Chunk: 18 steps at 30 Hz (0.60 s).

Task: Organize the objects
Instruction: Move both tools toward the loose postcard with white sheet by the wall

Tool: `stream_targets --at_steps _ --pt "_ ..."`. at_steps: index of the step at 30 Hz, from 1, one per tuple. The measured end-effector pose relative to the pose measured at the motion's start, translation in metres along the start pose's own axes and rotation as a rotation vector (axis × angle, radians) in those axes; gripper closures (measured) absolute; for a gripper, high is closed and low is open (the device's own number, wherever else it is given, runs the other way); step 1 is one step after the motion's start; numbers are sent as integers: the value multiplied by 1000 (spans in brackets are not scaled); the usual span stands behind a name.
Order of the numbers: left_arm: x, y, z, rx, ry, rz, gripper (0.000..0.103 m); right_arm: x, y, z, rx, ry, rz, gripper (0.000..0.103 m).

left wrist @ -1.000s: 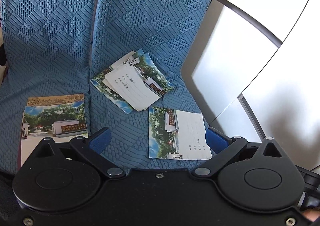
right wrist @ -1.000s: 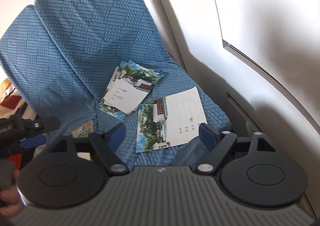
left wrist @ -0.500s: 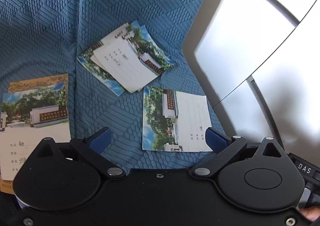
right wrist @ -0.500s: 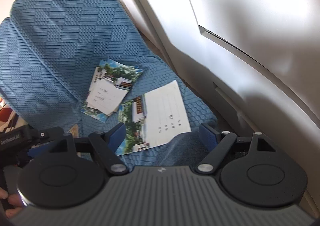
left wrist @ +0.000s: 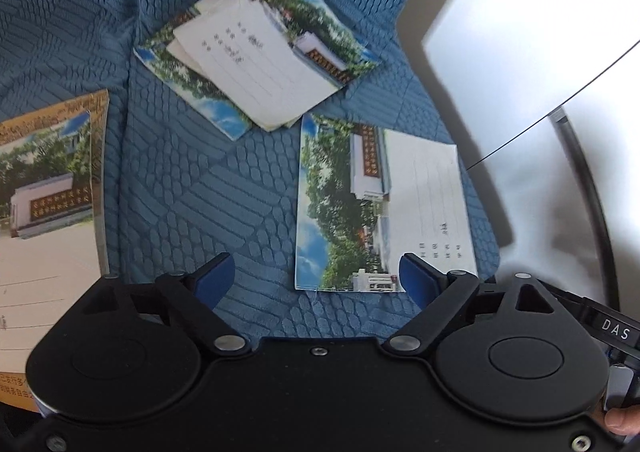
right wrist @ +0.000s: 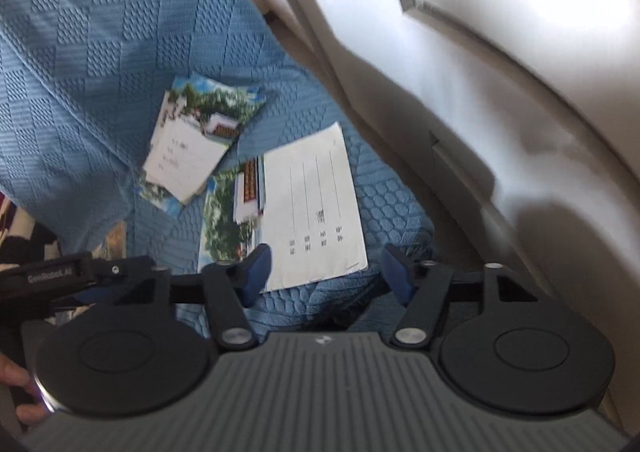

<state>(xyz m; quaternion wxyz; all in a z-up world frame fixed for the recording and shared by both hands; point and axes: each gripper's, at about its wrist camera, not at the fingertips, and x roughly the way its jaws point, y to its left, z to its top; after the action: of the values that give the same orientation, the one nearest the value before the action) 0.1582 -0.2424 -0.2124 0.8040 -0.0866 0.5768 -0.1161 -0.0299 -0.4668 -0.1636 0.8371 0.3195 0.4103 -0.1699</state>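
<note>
Photo postcards lie on a blue quilted seat cover [left wrist: 192, 188]. A loose pile of cards [left wrist: 256, 64] sits at the back. A single card [left wrist: 380, 208] lies nearer, and another card [left wrist: 44, 212] lies at the left. My left gripper [left wrist: 316, 282] hovers low over the seat with its jaws closing; the single card's near edge lies between its blue pads [left wrist: 416, 284], untouched. In the right wrist view my right gripper [right wrist: 326, 274] frames the same single card [right wrist: 312, 204], jaws closing and pressing on nothing. The pile [right wrist: 192, 148] lies beyond it.
A white curved wall panel [left wrist: 520, 52] borders the seat on the right, close to the single card. The same white wall panel [right wrist: 480, 92] fills the right of the right wrist view. The black housing [right wrist: 52, 276] of the other hand-held tool sits at the left there, with a hand below it.
Both grippers have dropped toward the seat, so the cards look larger and nearer. Both pairs of jaws stand narrower than before, the right pair clearly more so.
</note>
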Motion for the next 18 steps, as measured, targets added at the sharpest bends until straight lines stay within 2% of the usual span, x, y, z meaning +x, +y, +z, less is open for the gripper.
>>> stream_targets --at_steps 3,7,9,11,13,18 --pt "16 1 1 -2 23 2 21 19 -5 1 23 48 -3 55" --pt "36 4 4 -20 60 -4 35 42 -13 3 66 99 -7 66" --pt "45 7 5 -27 75 -5 42 52 -17 3 91 123 -14 67" --pt "51 9 6 -27 83 -9 56 60 -22 4 119 141 -17 68" --pt "57 9 6 -20 91 -34 59 66 -25 4 152 154 -3 68" --pt "62 6 8 5 71 -34 70 75 -35 1 223 187 13 69"
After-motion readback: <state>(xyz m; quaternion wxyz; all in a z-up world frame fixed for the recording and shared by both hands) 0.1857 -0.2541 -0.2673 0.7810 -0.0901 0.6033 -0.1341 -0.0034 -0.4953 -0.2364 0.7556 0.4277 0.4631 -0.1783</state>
